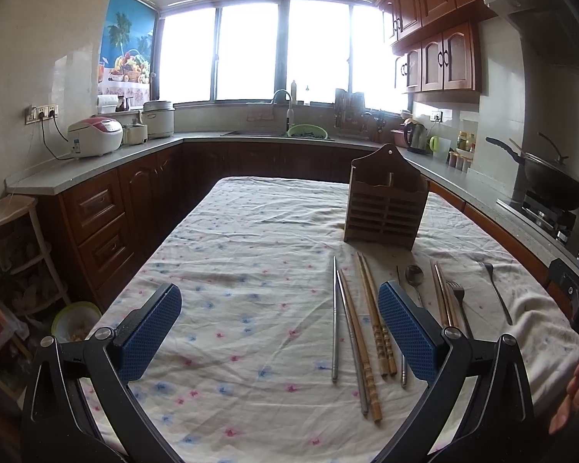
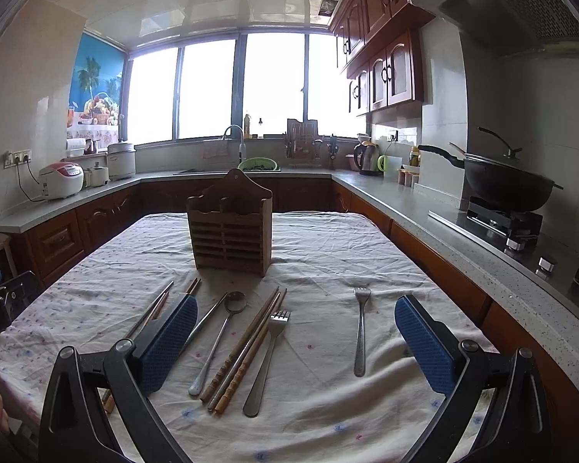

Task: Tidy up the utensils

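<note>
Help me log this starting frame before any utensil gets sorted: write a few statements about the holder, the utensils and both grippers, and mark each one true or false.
1. The wooden utensil holder stands upright on the tablecloth. True.
2. The right gripper is shut on a fork. False: its jaws are wide open and hold nothing.
3. One fork lies apart from the other utensils, on their right. True.
4. The spoon is already inside the holder. False: it lies on the cloth in front of the holder.
5. The left gripper is open and empty. True.
</note>
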`<state>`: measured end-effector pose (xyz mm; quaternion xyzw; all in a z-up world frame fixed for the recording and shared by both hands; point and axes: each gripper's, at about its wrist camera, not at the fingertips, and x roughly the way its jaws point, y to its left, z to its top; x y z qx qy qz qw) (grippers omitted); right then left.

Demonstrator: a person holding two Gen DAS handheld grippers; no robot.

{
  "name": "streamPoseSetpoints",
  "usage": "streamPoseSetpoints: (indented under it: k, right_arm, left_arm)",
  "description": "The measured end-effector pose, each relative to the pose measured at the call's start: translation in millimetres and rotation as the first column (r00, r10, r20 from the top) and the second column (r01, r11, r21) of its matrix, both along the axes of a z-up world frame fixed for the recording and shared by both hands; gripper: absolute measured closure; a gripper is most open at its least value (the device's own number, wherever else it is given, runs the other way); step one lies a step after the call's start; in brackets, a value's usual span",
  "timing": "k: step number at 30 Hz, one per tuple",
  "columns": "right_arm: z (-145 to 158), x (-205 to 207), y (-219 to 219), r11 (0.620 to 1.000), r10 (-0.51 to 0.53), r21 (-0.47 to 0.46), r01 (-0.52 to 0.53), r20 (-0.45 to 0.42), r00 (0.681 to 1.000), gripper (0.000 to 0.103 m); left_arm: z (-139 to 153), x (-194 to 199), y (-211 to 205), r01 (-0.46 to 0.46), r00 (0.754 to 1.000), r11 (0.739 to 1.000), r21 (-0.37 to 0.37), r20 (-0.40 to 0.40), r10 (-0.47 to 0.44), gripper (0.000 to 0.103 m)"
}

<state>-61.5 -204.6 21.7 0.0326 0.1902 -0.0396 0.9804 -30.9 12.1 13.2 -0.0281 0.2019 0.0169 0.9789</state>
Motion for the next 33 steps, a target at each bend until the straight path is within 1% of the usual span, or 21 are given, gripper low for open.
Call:
streamPoseSetpoints:
  k: [5, 8, 15, 33]
  right_arm:
    - [9, -13, -5, 0.999, 0.025, 0.042, -0.029, 0.086, 0.996, 0.000]
    - [13, -16, -5, 0.998, 0.034, 0.047, -0.040, 0.114, 0.993, 0.000]
    - [9, -10, -2, 0.998, 0.041, 0.050, -0.045, 0.084, 0.996, 0.000]
    - [4, -8, -2, 0.997, 0.058, 0.053, -0.062, 0.072, 0.996, 0.000]
  left_arm:
    - [6, -7, -2, 0.001, 0.999, 1.000, 0.007, 0.036, -0.001, 0.000]
    - [10, -11, -5, 0.000, 0.998, 1.000, 0.025, 0.059, -0.001, 0.000]
    - [14, -14, -10, 0.003, 0.997, 0.999, 0.050, 0.076, -0.007, 0.000]
    - [15, -11, -8, -0.002, 0.998, 0.999, 0.045, 0.062, -0.001, 0.000]
